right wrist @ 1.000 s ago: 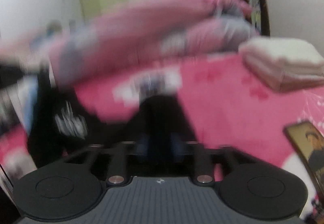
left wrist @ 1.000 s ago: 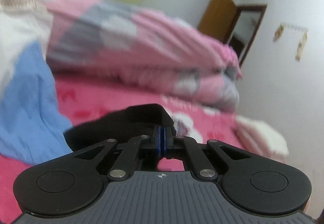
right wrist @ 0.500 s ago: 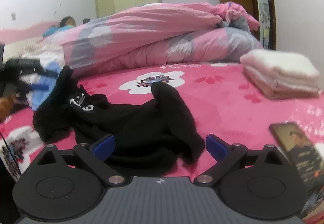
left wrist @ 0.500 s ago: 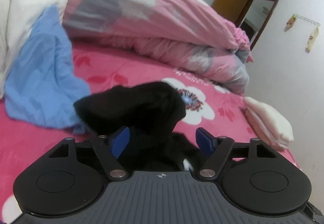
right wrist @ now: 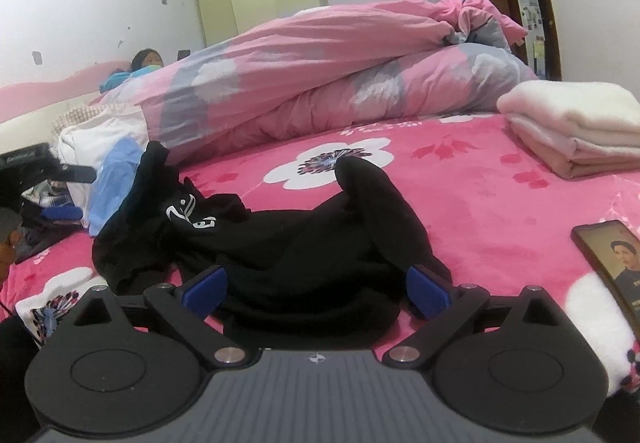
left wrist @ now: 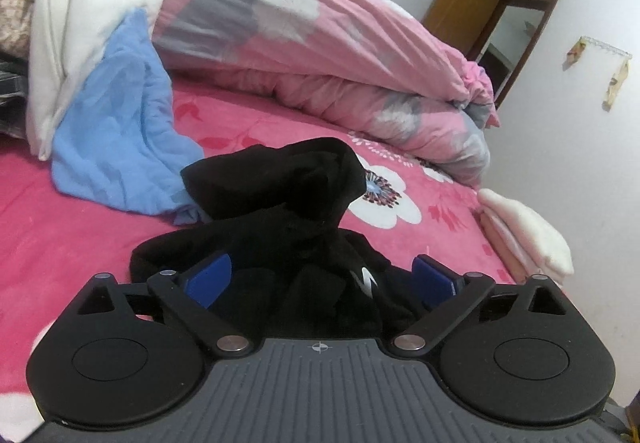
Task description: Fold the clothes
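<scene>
So we're at the big pink floral bed [right wrist: 500,203], with the rolled pink duvet [right wrist: 320,75] along the back and a folded pale towel stack [right wrist: 576,131] off to the right. The black garment [right wrist: 304,243] lies in a crumpled heap on the bedspread, right in front of both tools, its white logo facing up, with a blue garment [left wrist: 116,135] just behind it on the left. A phone [right wrist: 612,267] lies near the right edge.

Our left gripper [left wrist: 320,275] is opening its jaws, blue pads clear of the black cloth bunched between them. Our right gripper [right wrist: 316,287] stands wide too, gripping nothing, cloth between the pads.

Looks like we're between grabs, folding not really started. Next we probably need to find two corners or a hem and spread it flat.
</scene>
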Available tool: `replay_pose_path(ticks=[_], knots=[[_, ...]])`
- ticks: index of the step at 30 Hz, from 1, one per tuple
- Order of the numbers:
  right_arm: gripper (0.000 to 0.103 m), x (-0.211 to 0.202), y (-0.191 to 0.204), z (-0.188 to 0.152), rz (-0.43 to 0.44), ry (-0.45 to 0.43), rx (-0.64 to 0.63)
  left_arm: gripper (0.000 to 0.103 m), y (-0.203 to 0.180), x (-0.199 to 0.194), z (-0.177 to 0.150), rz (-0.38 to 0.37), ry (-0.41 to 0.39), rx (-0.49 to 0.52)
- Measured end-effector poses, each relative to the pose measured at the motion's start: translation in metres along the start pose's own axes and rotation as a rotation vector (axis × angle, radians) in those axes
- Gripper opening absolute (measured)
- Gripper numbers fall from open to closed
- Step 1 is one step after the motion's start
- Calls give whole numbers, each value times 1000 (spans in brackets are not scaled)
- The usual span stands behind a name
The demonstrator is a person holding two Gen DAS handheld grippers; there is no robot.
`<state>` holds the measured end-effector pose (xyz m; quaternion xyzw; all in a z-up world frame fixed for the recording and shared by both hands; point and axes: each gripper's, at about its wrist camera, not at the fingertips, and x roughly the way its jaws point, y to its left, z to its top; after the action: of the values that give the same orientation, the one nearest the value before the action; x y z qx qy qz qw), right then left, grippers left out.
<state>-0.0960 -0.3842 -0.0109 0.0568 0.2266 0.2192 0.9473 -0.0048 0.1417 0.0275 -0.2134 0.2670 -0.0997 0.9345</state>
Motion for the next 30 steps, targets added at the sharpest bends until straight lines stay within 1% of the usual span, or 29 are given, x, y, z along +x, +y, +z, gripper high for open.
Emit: replay_pose_path(ticks=[10, 21, 27, 30], knots=[[99, -5, -1, 2, 19, -17, 41, 99, 20, -13, -10, 21, -26, -76], [99, 8, 25, 5, 76, -14, 12, 99, 42, -11, -24, 51, -27, -134], [99, 14, 39, 12, 108, -32, -12, 99, 46, -6, -29, 86, -36, -120], [99, 18, 43, 14, 124, -31, -15, 98, 44, -3, -31, 110, -54, -78]])
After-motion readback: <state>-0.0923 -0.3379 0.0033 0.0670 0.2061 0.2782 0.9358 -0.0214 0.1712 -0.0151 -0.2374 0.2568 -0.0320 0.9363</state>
